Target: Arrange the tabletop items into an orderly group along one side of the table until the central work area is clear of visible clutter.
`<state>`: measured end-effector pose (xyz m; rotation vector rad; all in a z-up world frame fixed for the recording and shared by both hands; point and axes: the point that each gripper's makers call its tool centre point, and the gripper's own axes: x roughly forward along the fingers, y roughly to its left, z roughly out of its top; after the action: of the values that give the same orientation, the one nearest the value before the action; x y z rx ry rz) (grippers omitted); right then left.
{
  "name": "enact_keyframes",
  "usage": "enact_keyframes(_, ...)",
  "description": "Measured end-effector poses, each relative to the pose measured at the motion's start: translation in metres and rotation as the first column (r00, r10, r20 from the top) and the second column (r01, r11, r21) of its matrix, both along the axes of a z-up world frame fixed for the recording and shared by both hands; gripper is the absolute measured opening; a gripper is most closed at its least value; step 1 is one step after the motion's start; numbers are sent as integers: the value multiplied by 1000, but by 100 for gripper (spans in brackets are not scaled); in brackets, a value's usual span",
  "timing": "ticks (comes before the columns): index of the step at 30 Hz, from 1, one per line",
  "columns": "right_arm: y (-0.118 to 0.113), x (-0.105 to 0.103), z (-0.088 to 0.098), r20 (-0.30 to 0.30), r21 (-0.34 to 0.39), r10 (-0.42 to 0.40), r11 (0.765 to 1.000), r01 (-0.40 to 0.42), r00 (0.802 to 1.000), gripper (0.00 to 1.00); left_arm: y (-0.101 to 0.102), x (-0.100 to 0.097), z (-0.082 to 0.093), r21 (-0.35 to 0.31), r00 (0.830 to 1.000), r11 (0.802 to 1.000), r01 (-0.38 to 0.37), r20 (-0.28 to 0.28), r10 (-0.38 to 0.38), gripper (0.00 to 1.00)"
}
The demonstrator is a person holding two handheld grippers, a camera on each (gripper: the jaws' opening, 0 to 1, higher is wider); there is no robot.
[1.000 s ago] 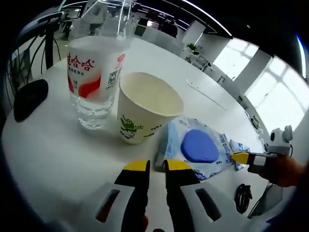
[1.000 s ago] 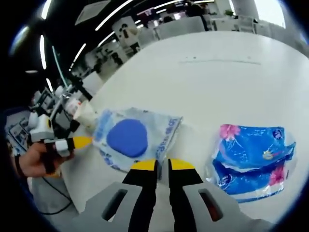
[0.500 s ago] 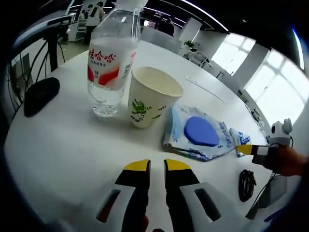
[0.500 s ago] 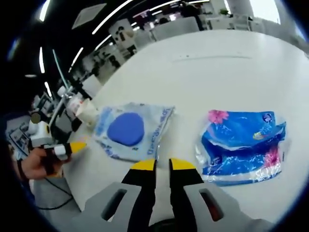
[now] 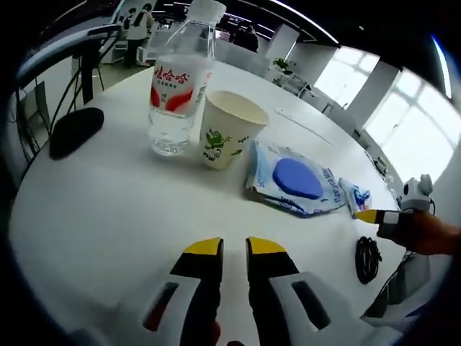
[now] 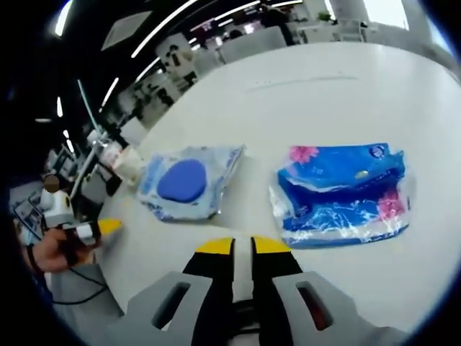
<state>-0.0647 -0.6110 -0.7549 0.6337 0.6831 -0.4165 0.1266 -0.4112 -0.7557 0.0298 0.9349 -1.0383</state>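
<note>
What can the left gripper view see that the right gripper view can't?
Left gripper view: a black mouse-like thing and a black cable, both on the table's edge. Its bottle and paper cup stand large and plain here, tiny in the other. Right gripper view: the blue tissue pack in full. Both: the pouch with the blue oval, and each other's hand-held gripper.

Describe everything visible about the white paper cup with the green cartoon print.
The white paper cup with the green cartoon print stands upright and open-topped on the round white table, its inside pale and apparently empty. It tapers toward the base. The clear plastic water bottle stands close on one side, touching or nearly so, and the pale blue flat packet lies on the other. Neither gripper touches it.
</note>
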Motion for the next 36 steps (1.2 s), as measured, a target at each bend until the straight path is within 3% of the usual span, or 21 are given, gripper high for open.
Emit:
enact_keyframes(17,-13,-49,4,8,-12,-110,994,111,994,6,16,-29,8,13,997,998,59,39,-59,13)
enact_keyframes(36,-32,-118,6,20,-18,-281,959,282,959,6,37,-52,20,38,986,991,130,97,-133,17)
